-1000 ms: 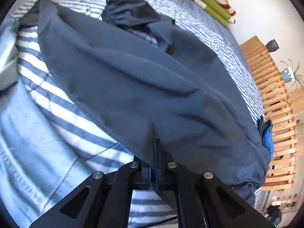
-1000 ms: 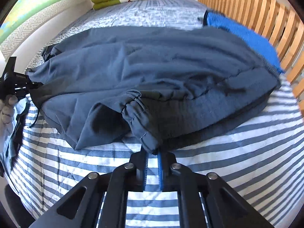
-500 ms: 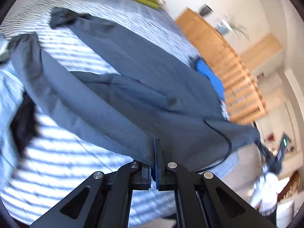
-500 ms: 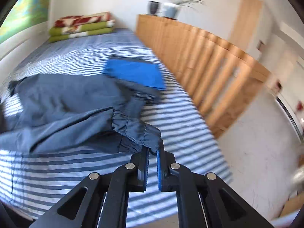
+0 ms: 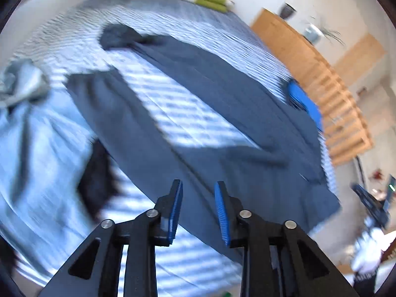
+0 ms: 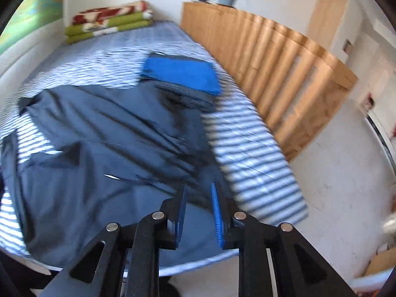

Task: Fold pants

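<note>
Dark blue pants [image 5: 203, 113] lie spread out on the striped bed [image 5: 188, 118], both legs running toward the far end with a gap of sheet between them. In the right wrist view the same pants [image 6: 104, 153] cover the near left of the bed. My left gripper [image 5: 198, 188] hovers above the waist end, its jaws opening, with nothing pinched between the pads. My right gripper [image 6: 198, 190] hangs over the pants' near right edge, jaws also opening, and no cloth is held between them. Both views are blurred by motion.
A folded bright blue garment [image 6: 183, 74] on a dark one lies by the wooden slatted footboard [image 6: 272, 74]. Light blue clothing [image 5: 32, 128] and a black item [image 5: 96, 185] lie left of the pants. Folded green and red blankets [image 6: 109, 19] sit at the far end.
Both grippers were shut on the pants' edge and have let go, with their jaws now apart. The pants have gone from bunched to laid out flat with their legs stretched away.
</note>
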A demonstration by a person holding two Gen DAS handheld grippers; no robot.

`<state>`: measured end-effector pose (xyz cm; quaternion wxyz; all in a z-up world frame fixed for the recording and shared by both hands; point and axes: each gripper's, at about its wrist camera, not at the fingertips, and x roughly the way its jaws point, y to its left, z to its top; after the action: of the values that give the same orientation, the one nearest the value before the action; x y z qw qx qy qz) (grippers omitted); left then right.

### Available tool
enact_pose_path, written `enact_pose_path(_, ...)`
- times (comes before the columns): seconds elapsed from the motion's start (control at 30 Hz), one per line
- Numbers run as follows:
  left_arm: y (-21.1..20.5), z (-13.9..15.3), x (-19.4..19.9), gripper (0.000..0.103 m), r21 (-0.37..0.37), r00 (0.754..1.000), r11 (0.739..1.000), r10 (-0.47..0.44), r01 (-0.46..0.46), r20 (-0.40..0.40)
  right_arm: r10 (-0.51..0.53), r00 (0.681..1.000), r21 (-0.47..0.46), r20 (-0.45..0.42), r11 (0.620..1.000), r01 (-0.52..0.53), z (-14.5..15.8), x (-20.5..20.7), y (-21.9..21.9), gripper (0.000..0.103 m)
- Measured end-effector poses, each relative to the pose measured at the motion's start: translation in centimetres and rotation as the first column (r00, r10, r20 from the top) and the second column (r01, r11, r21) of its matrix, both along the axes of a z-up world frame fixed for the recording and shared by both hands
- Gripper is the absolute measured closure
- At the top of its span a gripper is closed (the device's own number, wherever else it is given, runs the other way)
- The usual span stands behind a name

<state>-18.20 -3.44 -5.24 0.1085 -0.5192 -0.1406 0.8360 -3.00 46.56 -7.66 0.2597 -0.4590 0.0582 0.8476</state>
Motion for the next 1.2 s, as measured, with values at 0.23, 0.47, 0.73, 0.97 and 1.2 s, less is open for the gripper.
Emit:
enact_pose_path(0.23, -5.6, -2.8, -13.0, 0.042, -0.075, 0.979, 0.981, 0.183, -0.177, 0.088, 0.268, 0.962, -0.175, -0.047, 0.946, -0.272, -1.9, -7.8, -11.7, 0.074)
enact_pose_path(0.47, -6.4, -11.7, -20.1, 0.037, -0.154, 0.944, 0.961, 0.257, -0.228, 0.209, 0.43, 0.903, -0.276, -0.008, 0.867, -0.415, -7.1, -11.6, -22.9, 0.074)
enact_pose_path(0.73, -8.6, -10.5, -18.9, 0.101, -0.111, 0.945, 0.961, 0.271, -0.254, 0.182, 0.459, 0.888, -0.295, 0.021, 0.851, -0.434, -9.3, -10.8, -24.2, 0.074)
enact_pose_path(0.97, -15.3, -0.1, -6.5, 0.101, 0.051, 0.955, 0.956, 0.292, -0.289, -0.059, 0.473, 0.881, -0.298, 0.009, 0.842, -0.449, -9.2, -11.1, -24.5, 0.074)
enact_pose_path(1.2, -24.0, 0.7, 8.1, 0.101, 0.064, 0.907, 0.91, 0.413, -0.409, -0.083, 0.598, 0.801, -0.334, 0.021, 0.76, -0.558, -10.8, -11.9, -29.7, 0.074)
